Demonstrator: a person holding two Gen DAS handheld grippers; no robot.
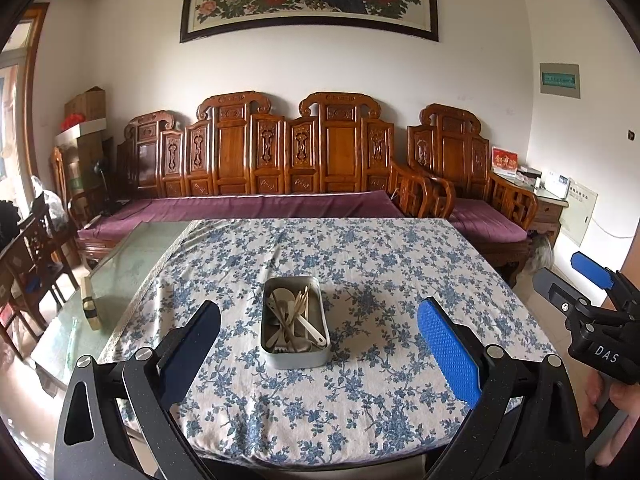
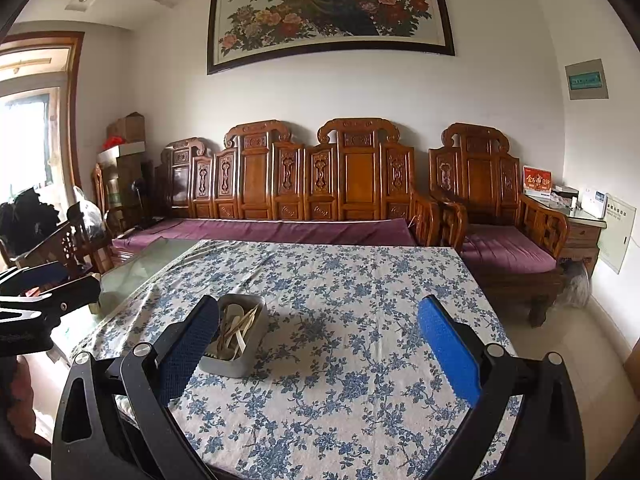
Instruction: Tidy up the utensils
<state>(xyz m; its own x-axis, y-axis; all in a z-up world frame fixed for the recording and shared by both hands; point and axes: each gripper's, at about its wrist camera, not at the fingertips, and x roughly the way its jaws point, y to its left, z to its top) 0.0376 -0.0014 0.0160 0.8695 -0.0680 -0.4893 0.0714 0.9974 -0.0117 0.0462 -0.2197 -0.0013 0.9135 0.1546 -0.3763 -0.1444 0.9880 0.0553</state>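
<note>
A grey metal tin (image 1: 295, 354) sits on the table's blue-flowered cloth (image 1: 380, 264). It holds several pale utensils (image 1: 292, 316): spoons, a fork and wooden sticks. My left gripper (image 1: 319, 316) is open and empty, held above the near table edge with the tin between its fingers in view. My right gripper (image 2: 319, 316) is open and empty, to the right of the tin (image 2: 240, 360), whose left side is hidden by the left finger (image 2: 188, 344). The right gripper also shows at the right edge of the left wrist view (image 1: 592, 300).
Bare glass tabletop (image 1: 120, 264) lies left of the cloth, with a small cream block (image 1: 89, 300) on it. A carved wooden sofa (image 1: 256, 168) with purple cushions stands behind the table, an armchair (image 1: 472, 184) at right, wooden chairs (image 1: 36, 256) at left.
</note>
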